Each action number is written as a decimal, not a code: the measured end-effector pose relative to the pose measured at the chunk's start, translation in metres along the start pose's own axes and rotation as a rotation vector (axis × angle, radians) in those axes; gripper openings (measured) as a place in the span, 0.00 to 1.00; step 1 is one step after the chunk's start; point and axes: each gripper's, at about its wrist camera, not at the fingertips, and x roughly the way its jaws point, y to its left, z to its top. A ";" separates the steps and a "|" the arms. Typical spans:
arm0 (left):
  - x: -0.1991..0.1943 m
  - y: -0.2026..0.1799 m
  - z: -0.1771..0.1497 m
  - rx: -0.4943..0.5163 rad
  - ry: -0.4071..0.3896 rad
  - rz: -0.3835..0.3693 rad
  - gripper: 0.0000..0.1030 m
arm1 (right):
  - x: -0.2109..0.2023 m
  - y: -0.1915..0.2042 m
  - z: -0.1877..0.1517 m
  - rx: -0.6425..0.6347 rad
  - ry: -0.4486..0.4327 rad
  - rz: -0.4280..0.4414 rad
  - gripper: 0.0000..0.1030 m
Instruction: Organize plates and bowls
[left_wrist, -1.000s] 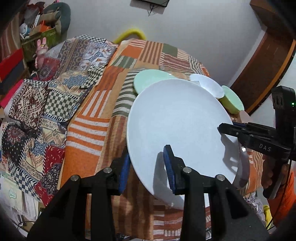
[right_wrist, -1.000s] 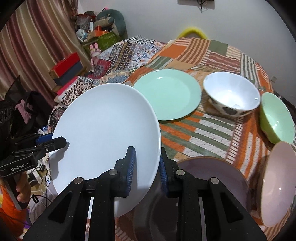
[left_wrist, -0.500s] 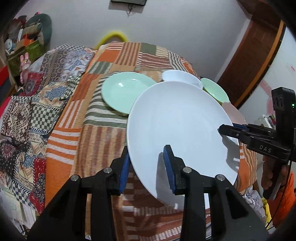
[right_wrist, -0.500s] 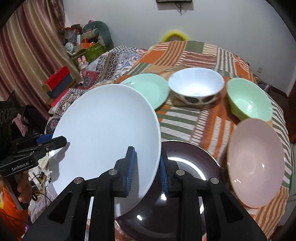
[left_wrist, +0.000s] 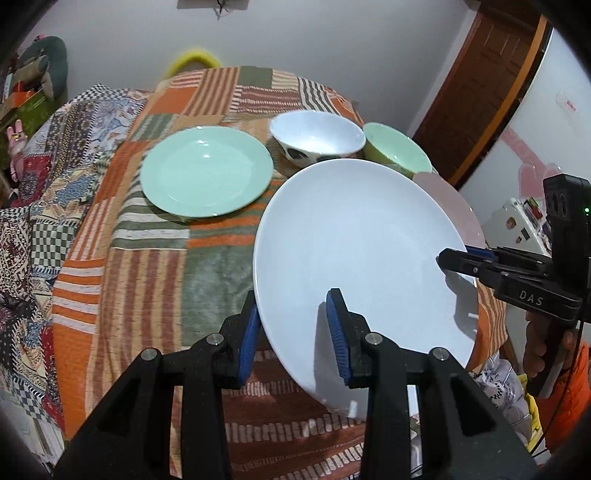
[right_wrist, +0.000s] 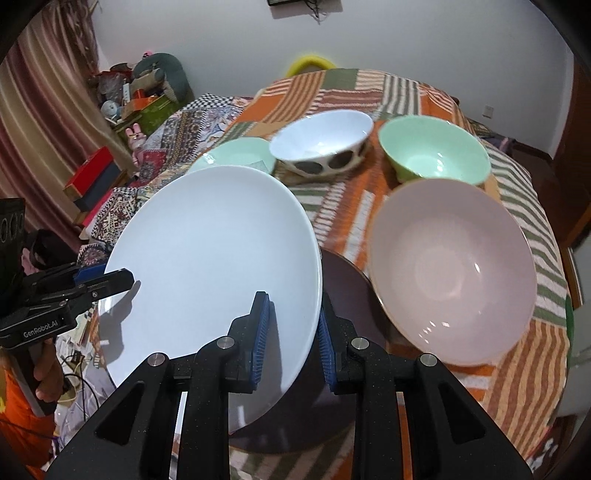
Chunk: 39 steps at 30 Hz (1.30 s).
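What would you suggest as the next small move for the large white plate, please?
Probably carry the large round white plate on toward the mint-green plate and lower it there. Both the left gripper and right gripper clamp its rim, it hangs tilted above the dark brown plate, and plates likely stack together.

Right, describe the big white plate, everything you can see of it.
The white plate is round, plain, glossy and ceramic-looking, shallow with a smooth rim and no pattern. It is held tilted above the patchwork cloth, clamped at opposite edges by the left gripper and right gripper, blue pads pressing both faces. Its right edge overlaps a dark plate below.
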 end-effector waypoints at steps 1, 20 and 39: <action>0.003 -0.002 -0.001 0.003 0.008 0.001 0.34 | 0.001 -0.003 -0.003 0.008 0.007 0.000 0.23; 0.053 -0.014 -0.008 0.044 0.127 0.022 0.34 | 0.018 -0.025 -0.021 0.075 0.072 -0.003 0.23; 0.073 -0.022 -0.008 0.060 0.154 0.024 0.36 | 0.012 -0.033 -0.025 0.082 0.066 -0.013 0.23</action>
